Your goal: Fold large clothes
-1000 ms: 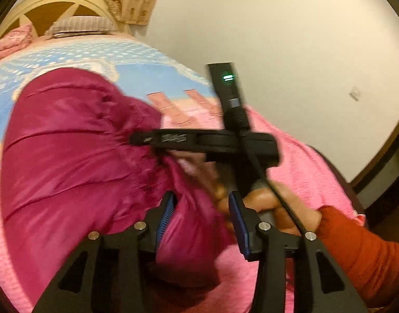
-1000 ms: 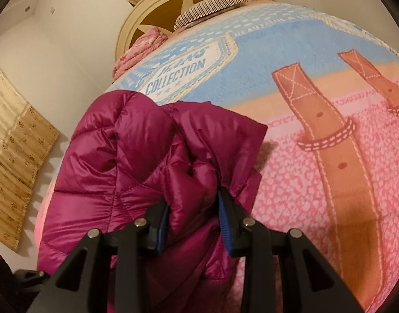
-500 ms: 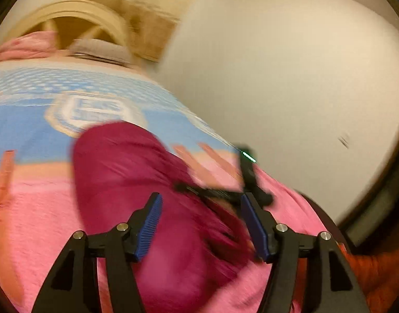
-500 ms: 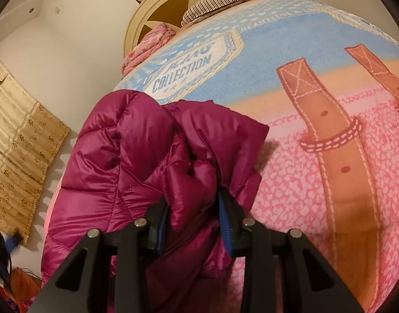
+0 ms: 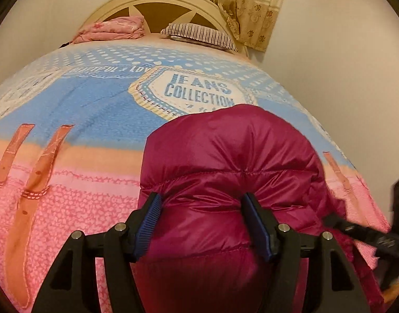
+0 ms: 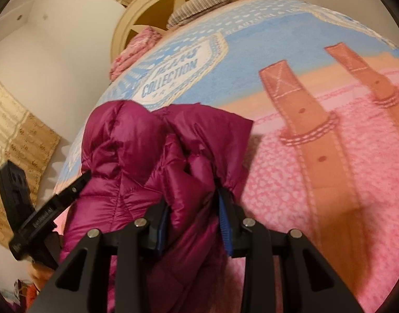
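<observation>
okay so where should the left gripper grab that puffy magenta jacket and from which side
Grip the quilted fold of the jacket bulging between the left gripper's open fingers, coming from the near edge. That ridge looks narrow enough to pinch, while the far end is broad and rounded. The right gripper already clamps another bunch.

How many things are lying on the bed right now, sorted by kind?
Puffer jacket, magenta: 1
Striped pillow at the headboard: 1
Folded pink bedding at the headboard: 1
Printed blanket covering the bed: 1
Total: 4
</observation>
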